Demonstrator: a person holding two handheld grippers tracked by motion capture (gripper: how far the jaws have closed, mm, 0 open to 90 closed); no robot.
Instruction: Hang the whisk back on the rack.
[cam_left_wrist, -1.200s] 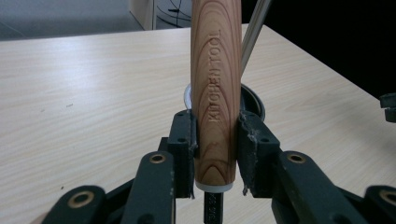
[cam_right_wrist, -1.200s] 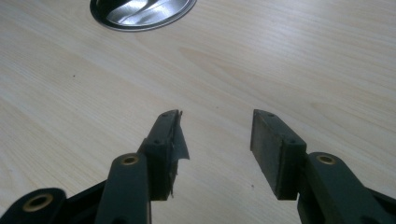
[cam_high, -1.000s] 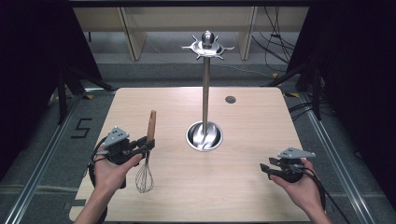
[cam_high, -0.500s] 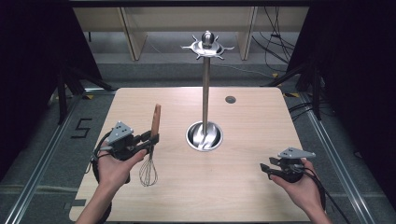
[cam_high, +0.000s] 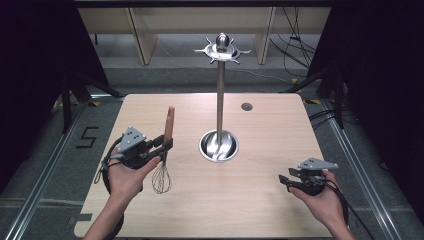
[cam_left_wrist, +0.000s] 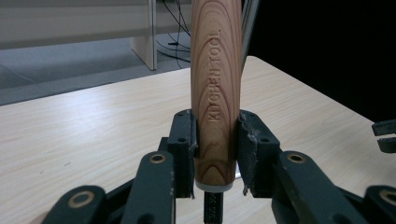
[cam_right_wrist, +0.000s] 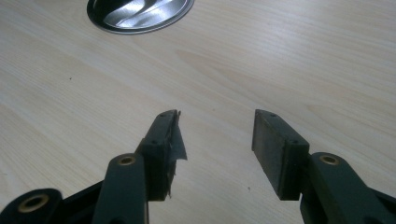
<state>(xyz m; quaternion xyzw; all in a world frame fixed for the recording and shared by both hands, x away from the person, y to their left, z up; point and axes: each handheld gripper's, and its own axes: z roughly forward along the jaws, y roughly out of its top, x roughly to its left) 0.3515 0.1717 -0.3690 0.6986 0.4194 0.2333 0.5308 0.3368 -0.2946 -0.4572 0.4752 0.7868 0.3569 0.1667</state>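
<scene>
from above, on the left half of the bench (cam_high: 260, 210), the left gripper (cam_high: 167, 143) clamps the wooden handle of a whisk (cam_high: 164, 159), which stands nearly upright with its wire head down at the bench top and its handle rising past the jaws. just to its right stands a steel utensil stand (cam_high: 219, 100), a round dish base under a tall pole topped with hooks. near the right front edge, the right gripper (cam_high: 284, 181) sits in the hand, well apart from the whisk.

along the left gripper, both pads press the lower end of the handle (cam_left_wrist: 216, 93), stamped "kitchen tool".

along the right gripper (cam_right_wrist: 215, 135), the jaws have just been opening; they stand wide apart with bare bench between them, the stand's base (cam_right_wrist: 140, 11) farther off.
</scene>
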